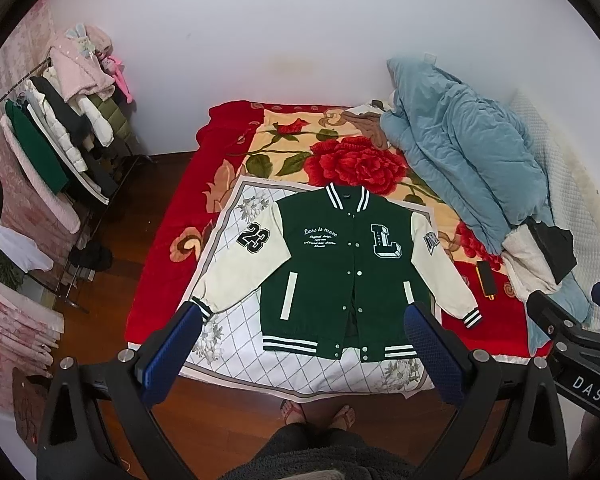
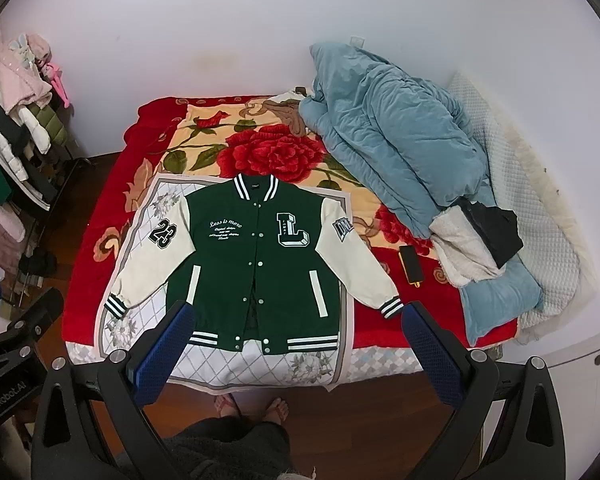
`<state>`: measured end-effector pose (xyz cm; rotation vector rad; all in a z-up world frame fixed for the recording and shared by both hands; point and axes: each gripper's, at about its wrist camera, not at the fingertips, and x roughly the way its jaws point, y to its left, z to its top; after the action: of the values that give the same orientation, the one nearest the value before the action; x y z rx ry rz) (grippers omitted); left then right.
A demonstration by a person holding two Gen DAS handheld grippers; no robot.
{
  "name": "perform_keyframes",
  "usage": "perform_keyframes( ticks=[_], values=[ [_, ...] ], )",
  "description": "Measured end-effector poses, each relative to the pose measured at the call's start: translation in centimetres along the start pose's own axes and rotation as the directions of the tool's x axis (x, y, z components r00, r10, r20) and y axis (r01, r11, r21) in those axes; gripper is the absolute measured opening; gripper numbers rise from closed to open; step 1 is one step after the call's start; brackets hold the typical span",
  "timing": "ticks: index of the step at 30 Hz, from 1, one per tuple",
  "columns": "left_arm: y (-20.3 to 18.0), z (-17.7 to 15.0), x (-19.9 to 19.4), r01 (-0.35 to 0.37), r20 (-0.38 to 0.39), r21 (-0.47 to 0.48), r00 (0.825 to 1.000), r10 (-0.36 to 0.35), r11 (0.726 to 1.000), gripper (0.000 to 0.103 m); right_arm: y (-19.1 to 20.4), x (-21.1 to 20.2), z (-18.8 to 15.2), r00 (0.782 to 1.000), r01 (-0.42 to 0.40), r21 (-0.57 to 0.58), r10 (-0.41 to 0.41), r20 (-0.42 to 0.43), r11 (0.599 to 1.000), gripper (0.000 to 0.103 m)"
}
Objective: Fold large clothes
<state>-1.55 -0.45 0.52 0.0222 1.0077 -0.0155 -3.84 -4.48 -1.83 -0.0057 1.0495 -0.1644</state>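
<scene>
A green varsity jacket (image 1: 332, 264) with cream sleeves lies flat and face up on a white patterned cloth (image 1: 236, 336) on the bed, collar toward the wall and sleeves spread out to both sides. It also shows in the right wrist view (image 2: 256, 256). My left gripper (image 1: 304, 320) is open and empty, held above the jacket's hem. My right gripper (image 2: 298, 318) is open and empty, also above the hem. The right gripper's body shows at the right edge of the left wrist view (image 1: 572, 344).
A red rose blanket (image 1: 340, 160) covers the bed. A blue duvet (image 1: 460, 152) is heaped at the right, with a black and yellow device (image 1: 486, 280) beside it. A clothes rack (image 1: 60, 140) stands at the left. My feet (image 1: 320, 412) stand on the wooden floor.
</scene>
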Motion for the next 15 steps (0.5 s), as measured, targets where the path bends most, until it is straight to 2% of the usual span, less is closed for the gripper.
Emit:
perform_keyframes(
  ticks=[9,12,15],
  values=[
    [0.4,0.9,0.1,0.015,-0.002,0.008,1.0,-0.015,1.0,0.103,0.0,-0.1,-0.2,1.0,0.003,0.012,-0.003,-0.006,1.0,0.103],
    [1.3,1.5,1.2,0.022,0.006,0.013,1.0,-0.022,1.0,0.103,0.3,0.5,-0.2,1.0,0.015,0.028,-0.015,-0.01,0.999,0.103],
    [1.6,2.3,3.6,0.018,0.031,0.018,0.999,-0.019,1.0,0.103,0.9,3.0,0.2,0.999,0.023,0.075,-0.022,-0.024,0.997,0.103]
  ],
)
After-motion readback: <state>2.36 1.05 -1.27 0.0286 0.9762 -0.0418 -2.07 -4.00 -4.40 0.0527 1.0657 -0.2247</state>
